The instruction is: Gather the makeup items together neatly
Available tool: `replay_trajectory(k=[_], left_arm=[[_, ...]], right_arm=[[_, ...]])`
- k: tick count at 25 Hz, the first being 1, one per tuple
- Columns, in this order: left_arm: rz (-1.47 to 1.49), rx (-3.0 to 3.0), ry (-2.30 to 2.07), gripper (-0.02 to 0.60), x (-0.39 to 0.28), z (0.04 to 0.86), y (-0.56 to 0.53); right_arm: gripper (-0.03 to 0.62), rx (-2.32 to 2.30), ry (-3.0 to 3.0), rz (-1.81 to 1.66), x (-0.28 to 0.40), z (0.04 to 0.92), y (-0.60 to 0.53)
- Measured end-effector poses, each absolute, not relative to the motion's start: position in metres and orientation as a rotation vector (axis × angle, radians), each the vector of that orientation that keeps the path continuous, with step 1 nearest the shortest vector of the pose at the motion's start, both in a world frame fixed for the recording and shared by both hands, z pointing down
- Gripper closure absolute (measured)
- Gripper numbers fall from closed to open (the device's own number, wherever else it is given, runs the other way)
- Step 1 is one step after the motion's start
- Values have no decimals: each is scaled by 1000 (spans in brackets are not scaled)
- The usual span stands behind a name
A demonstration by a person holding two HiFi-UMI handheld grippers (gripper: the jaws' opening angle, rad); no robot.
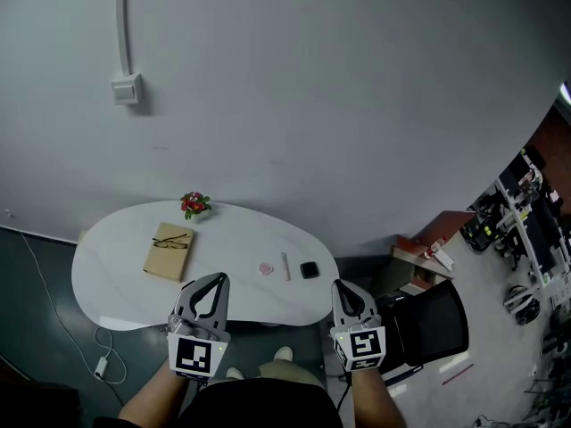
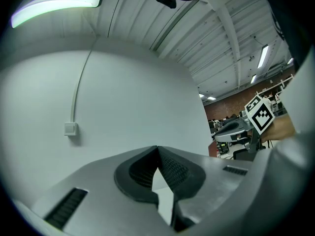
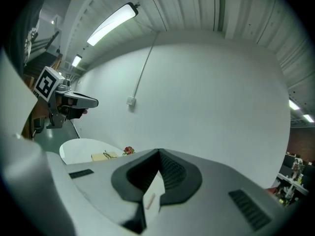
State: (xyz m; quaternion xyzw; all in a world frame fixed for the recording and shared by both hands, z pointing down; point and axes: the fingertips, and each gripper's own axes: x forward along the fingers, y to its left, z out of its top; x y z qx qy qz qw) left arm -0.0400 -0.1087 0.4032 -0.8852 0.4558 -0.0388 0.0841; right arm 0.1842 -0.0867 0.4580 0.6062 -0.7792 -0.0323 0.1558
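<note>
White table (image 1: pixel 116 275) is carrying the makeup: pink disc (image 1: pixel 266 267), slim stick (image 1: pixel 285 266), black case (image 1: pixel 309 270). I am holding left gripper (image 1: pixel 216 279) and right gripper (image 1: pixel 343 286) short of them, jaws pressed together, empty, probably for nudging.

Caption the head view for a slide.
Left gripper and right gripper, shut and empty, before a white table bearing makeup items, a book and flowers.

On the table (image 1: pixel 107 283) before you, glasses (image 1: pixel 172 241) lie on a book (image 1: pixel 166 259) left of middle, with a plant (image 1: pixel 194 205) behind it at the far edge. Right of the book sit, in a row, what may be a round pad (image 1: pixel 266 267), a stick (image 1: pixel 285 266), then a compact (image 1: pixel 310 270).
</note>
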Motion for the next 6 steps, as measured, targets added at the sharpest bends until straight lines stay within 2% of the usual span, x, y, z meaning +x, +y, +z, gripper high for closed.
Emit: replay_trajectory(k=[6], left_arm=[[-168, -2670, 1321, 565, -13, 410, -125]], right_arm=[[568, 1712, -2256, -78, 204, 463, -109]])
